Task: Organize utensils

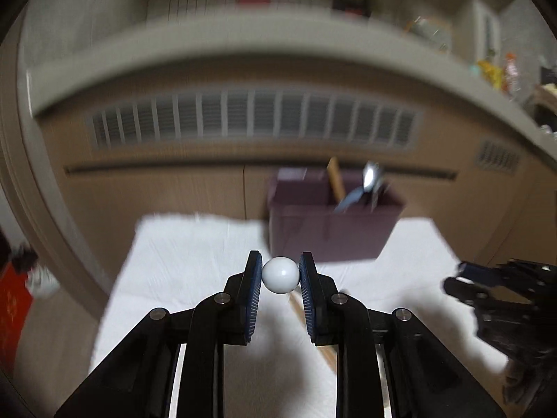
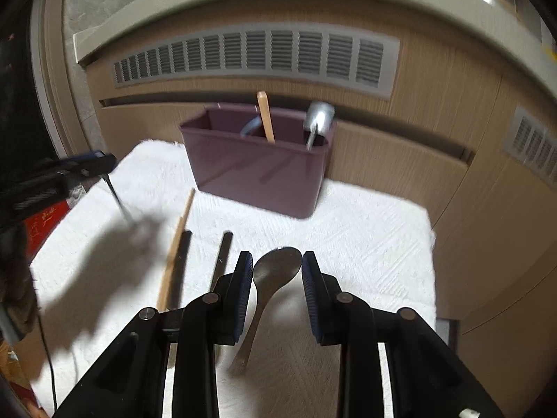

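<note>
My left gripper (image 1: pixel 280 275) is shut on a utensil with a round white end (image 1: pixel 280 275), held above the white towel (image 1: pixel 195 261); its thin dark shaft (image 2: pixel 118 200) hangs below that gripper in the right wrist view. The purple utensil bin (image 1: pixel 330 230) stands ahead with a wooden stick (image 1: pixel 336 181) and a metal spoon (image 1: pixel 370 176) in it. My right gripper (image 2: pixel 277 273) is open above a metal spoon (image 2: pixel 275 271) lying on the towel (image 2: pixel 365 244). A wooden chopstick (image 2: pixel 175 240) and two black sticks (image 2: pixel 184 261) lie to its left. The bin (image 2: pixel 257 170) stands behind them.
A wooden cabinet wall with vent grilles (image 2: pixel 257 55) rises right behind the bin. The towel's edges drop off on the left (image 2: pixel 45 254) and right (image 2: pixel 431 237). A red object (image 1: pixel 14 306) sits at the far left.
</note>
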`<state>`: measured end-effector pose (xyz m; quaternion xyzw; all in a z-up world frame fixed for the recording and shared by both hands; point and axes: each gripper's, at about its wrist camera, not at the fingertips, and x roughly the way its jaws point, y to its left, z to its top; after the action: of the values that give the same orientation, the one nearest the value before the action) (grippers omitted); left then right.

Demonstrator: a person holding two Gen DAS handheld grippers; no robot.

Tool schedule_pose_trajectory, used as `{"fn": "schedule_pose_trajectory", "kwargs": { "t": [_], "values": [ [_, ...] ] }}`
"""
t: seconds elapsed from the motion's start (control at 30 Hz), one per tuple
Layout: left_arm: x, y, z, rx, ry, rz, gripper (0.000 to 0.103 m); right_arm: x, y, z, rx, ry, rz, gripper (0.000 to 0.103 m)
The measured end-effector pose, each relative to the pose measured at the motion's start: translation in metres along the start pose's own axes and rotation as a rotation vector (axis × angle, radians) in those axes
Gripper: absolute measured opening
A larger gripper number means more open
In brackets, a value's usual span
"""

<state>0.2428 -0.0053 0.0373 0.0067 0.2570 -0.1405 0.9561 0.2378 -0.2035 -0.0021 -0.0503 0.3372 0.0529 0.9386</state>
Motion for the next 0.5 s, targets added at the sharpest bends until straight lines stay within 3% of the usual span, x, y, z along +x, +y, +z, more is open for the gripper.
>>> {"fn": "schedule_pose_trajectory", "kwargs": {
  "t": [0.3,0.5],
  "values": [
    [-0.077,-0.015,0.072,0.060,-0.223,0.000,0.023,-0.080,0.010,0.070,-0.032,-0.194,-0.053,0.024],
    [-0.072,-0.034,0.127,0.133,-0.305,0.055,0.023,-0.105,0.001,0.138,-0.039,-0.295,-0.108,0.023]
  ]
}}
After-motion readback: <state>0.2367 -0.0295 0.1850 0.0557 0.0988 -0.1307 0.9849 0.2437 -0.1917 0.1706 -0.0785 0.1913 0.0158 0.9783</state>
